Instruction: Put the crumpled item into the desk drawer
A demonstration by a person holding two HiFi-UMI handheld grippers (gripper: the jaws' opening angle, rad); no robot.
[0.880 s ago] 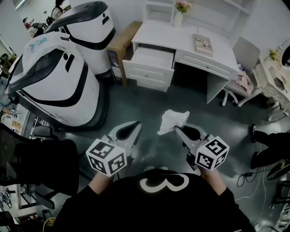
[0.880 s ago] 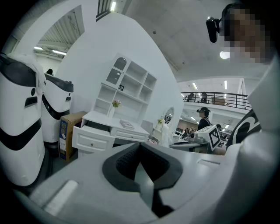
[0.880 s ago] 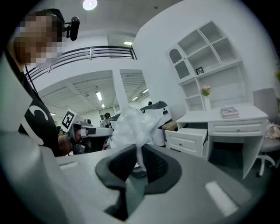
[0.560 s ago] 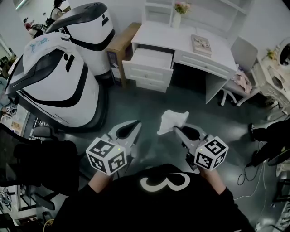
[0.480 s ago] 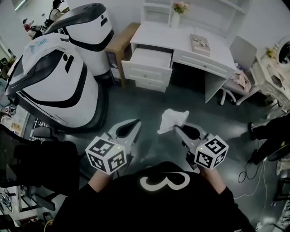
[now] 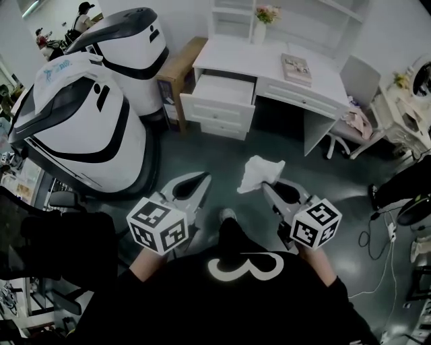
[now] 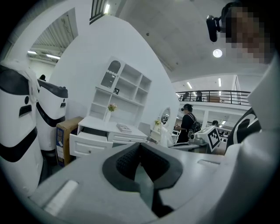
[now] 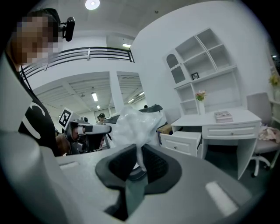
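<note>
At far left: two large white-and-black rounded machines (image 6: 81,128), standing on the dark grey floor (image 6: 202,148).
Next right, against the wall: one brown cardboard box (image 6: 180,64), upright, just beside the desk's left end.
Lower centre-left: left hand-held gripper (image 6: 204,177), marker cube toward the person, jaws pressed together with nothing between them; held above the floor.
Centre, far side: white desk (image 6: 236,52) with open shelving above. Its upper left drawer (image 6: 217,108) stands pulled out and open; contents cannot be made out.
Centre-right: right hand-held gripper (image 6: 267,186), jaws pinching the lower edge of the crumpled item (image 6: 259,170). The item is white, thin and wrinkled, standing up from the jaw tips, in the air over the floor, well apart from the drawer.
On the desk top: one flower vase (image 6: 262,19) at the back and one book (image 6: 296,67), lying flat toward the right.
Far right: white chair (image 6: 358,94), beside the desk's right end.
</note>
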